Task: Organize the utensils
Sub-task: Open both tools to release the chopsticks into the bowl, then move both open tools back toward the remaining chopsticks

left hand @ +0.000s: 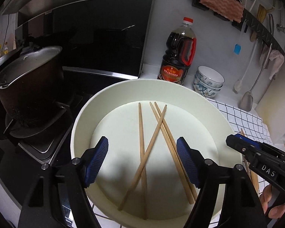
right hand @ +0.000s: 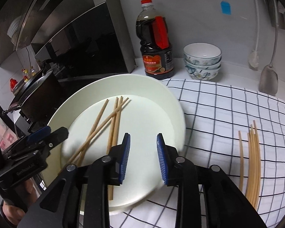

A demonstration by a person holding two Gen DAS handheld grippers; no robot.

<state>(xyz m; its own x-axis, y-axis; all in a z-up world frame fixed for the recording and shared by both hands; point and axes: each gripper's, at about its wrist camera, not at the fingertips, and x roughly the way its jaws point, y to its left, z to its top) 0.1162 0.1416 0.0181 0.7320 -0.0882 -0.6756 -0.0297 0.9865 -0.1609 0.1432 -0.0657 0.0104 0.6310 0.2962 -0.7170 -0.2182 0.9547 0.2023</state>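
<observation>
Four wooden chopsticks (left hand: 142,152) lie loose and crossed in the cream plate (left hand: 81,125), which sits between the stove and our checked cloth (right hand: 228,114). We hold the left gripper (left hand: 142,156) just above them with its blue pads (left hand: 96,159) spread wide, chopsticks showing between them but ungripped. Our right gripper (right hand: 143,158) hovers over the plate's bare side, partly open and holding nothing, while more chopsticks (right hand: 253,163) rest bundled on the cloth.
</observation>
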